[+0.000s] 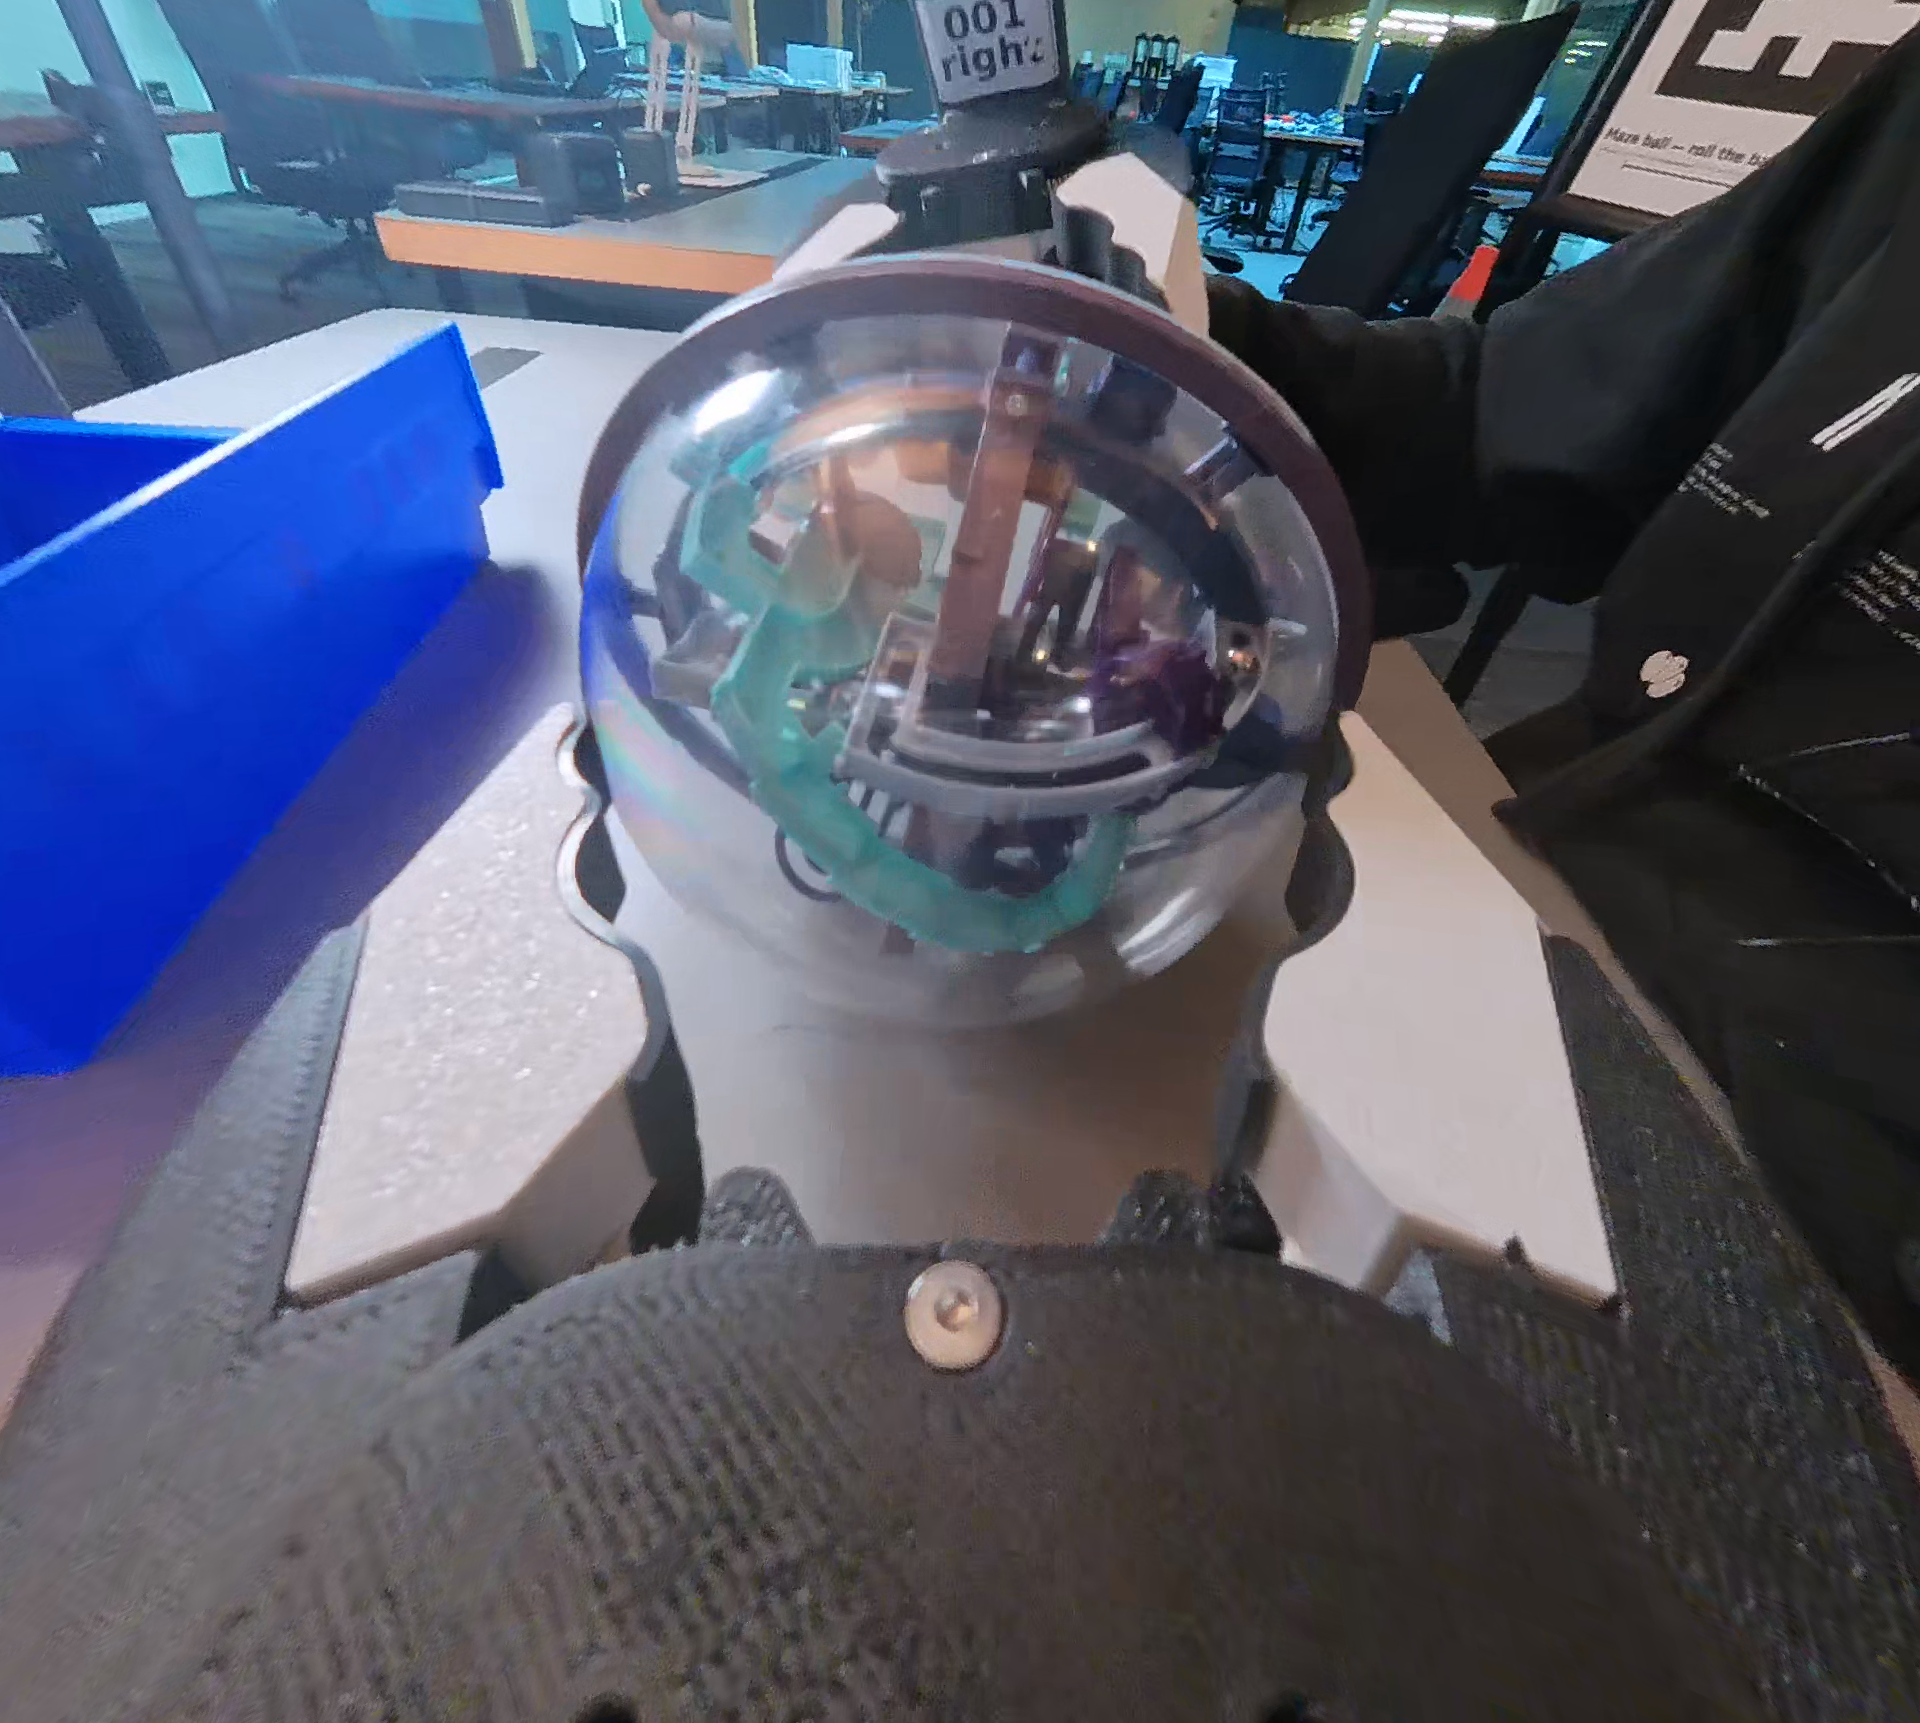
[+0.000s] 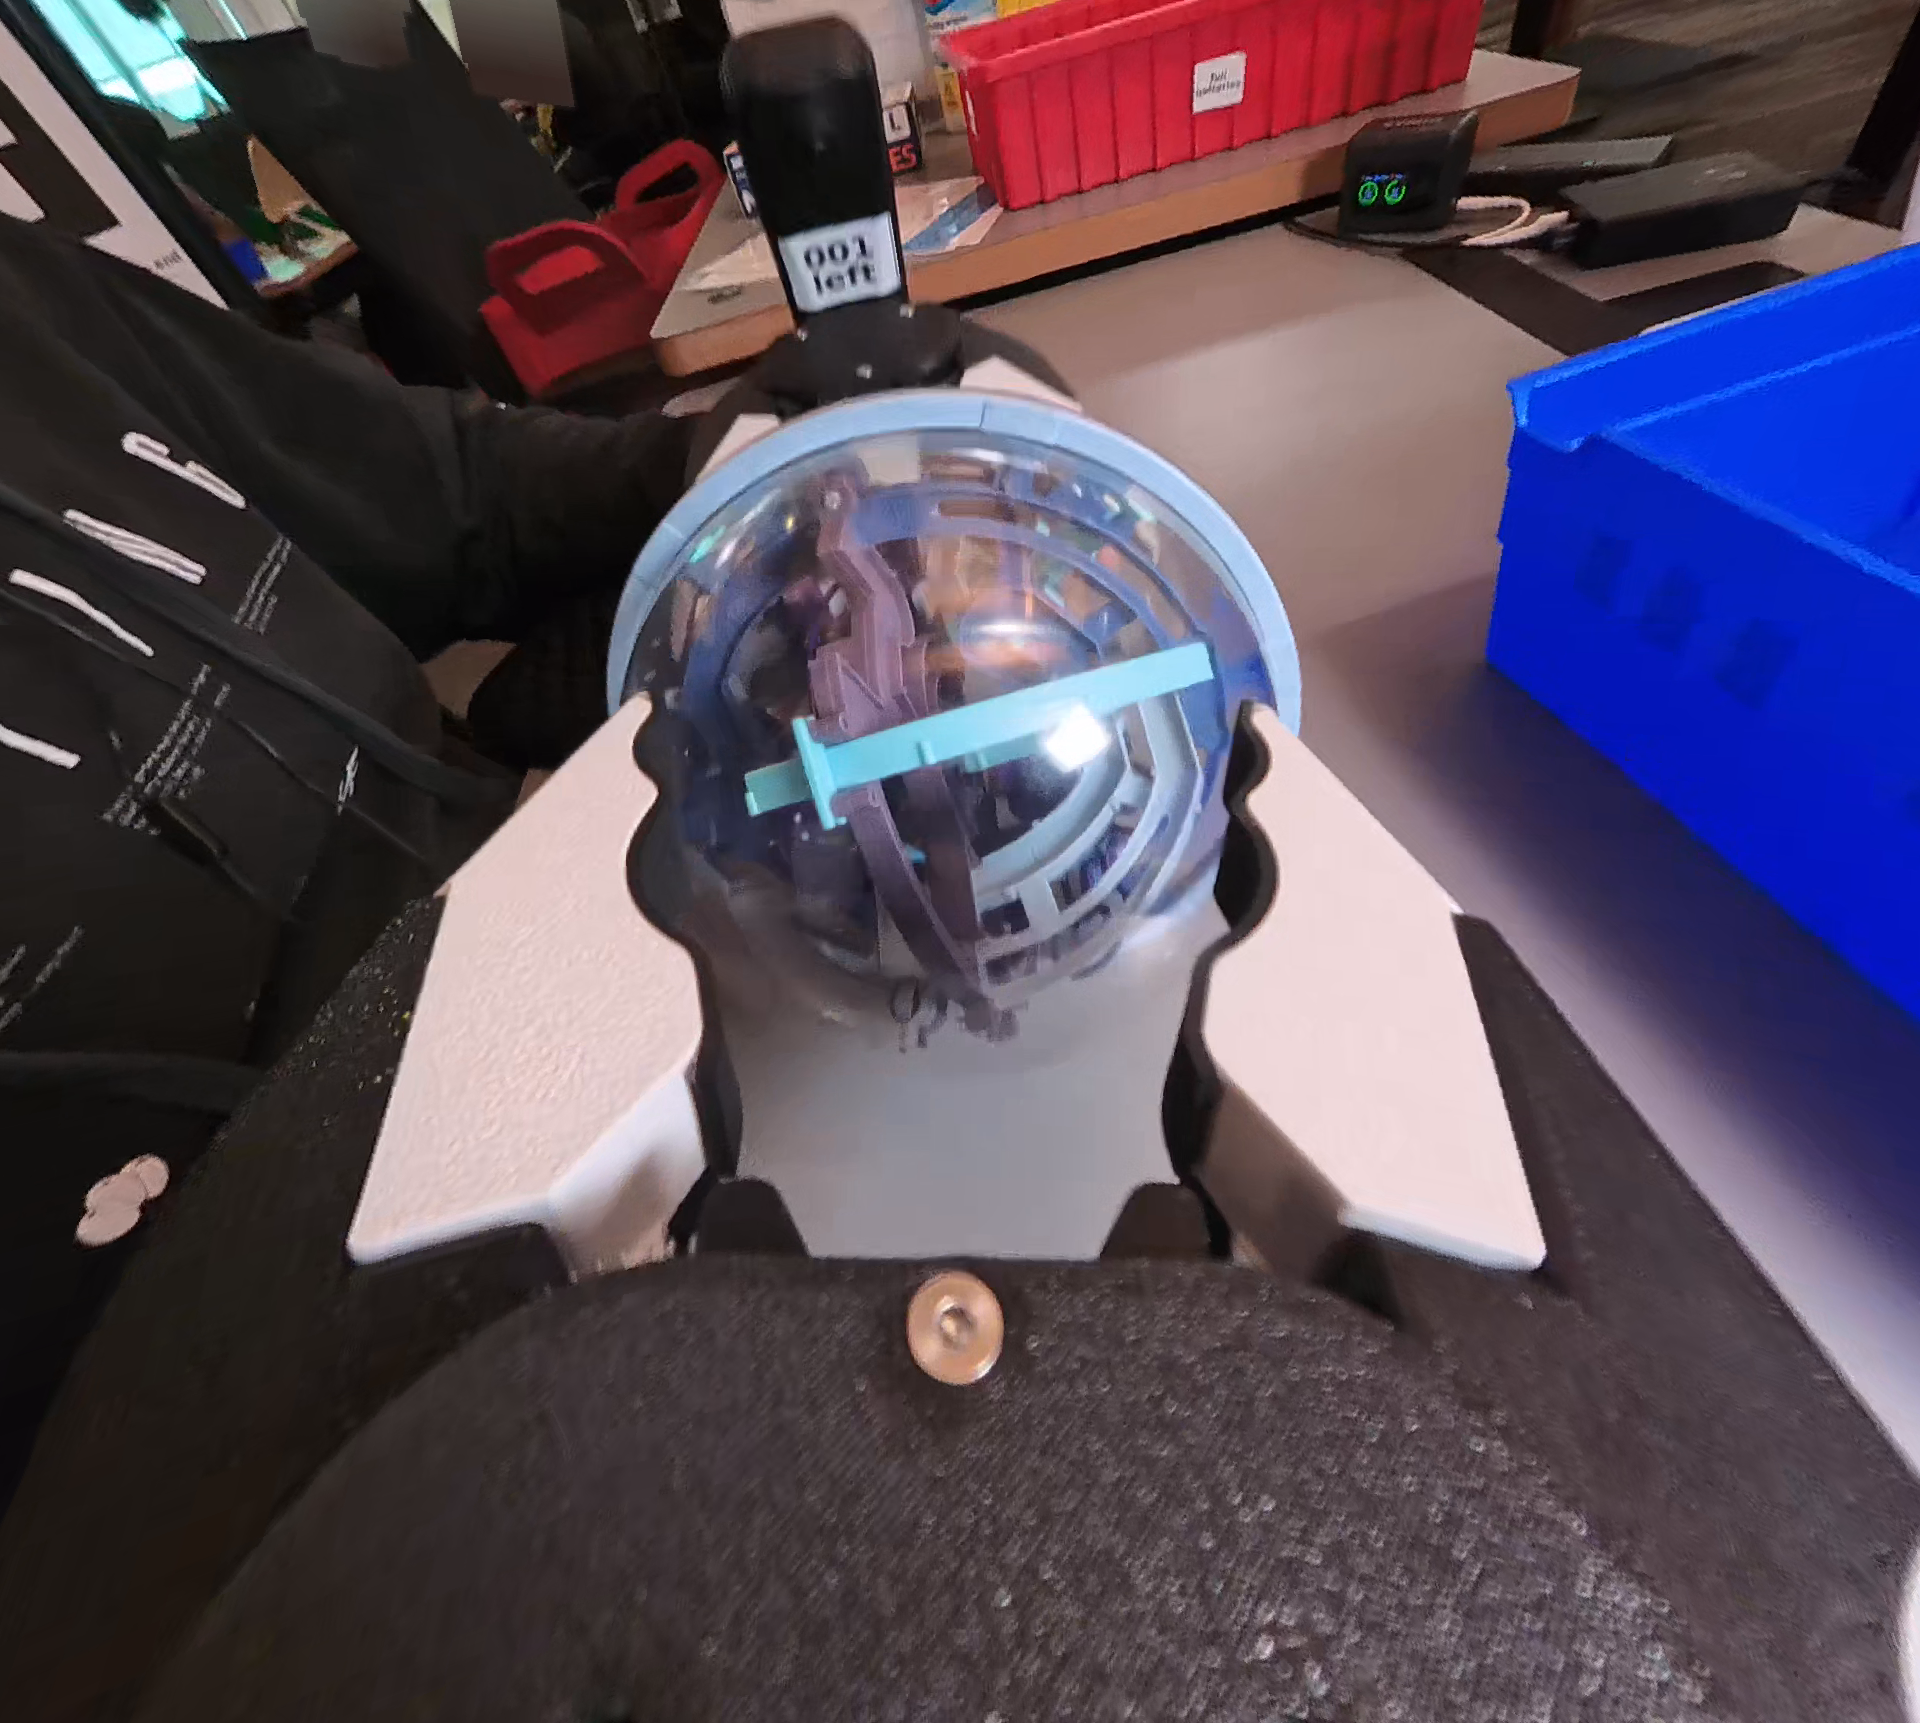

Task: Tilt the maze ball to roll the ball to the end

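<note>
Maze ball [image 1: 966,634]: held above the table [image 1: 582,364] between left gripper [image 1: 961,800] and right gripper [image 2: 940,800], each clasping an opposite dome. Judged light, rigid, slippery; best gripped near the equator ring. Blue bin [image 1: 208,634] stands beside.

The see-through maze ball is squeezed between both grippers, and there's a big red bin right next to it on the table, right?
Not quite: the bin beside the maze ball is blue, as the left wrist view shows. The left gripper and right gripper do hold the ball between them.
</note>
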`<state>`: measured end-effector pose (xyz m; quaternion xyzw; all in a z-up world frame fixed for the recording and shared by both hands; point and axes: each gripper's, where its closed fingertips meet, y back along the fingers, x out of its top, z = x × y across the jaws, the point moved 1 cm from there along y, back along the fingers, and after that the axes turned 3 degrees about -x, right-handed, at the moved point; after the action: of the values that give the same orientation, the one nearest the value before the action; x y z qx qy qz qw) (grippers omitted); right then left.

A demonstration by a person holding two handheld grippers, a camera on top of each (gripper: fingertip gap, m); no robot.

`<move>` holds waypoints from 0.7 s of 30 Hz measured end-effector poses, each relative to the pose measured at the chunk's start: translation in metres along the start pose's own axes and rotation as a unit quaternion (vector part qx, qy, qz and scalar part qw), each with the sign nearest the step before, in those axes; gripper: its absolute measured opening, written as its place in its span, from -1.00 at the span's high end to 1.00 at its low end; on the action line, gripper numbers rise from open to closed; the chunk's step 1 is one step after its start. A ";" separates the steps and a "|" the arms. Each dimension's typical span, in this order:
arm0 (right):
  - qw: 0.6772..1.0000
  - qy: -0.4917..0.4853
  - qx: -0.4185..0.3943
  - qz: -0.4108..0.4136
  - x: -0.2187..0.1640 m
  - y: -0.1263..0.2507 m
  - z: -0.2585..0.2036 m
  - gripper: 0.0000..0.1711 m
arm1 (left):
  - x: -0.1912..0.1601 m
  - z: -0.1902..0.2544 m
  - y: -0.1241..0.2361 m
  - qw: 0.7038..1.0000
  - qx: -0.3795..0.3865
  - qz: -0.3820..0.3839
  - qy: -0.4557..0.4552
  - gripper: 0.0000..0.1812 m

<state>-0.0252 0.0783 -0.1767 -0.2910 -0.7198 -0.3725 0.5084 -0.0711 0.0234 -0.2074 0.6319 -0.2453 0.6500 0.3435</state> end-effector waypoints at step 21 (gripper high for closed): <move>0.998 0.030 -0.053 -0.024 -0.039 0.006 0.021 -0.44 | -0.037 -0.014 0.004 0.987 0.003 -0.046 0.155 -0.27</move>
<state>-0.0192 0.0979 -0.2164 -0.2890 -0.6905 -0.4302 0.5047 -0.0846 0.0269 -0.2443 0.5349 -0.1575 0.7245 0.4052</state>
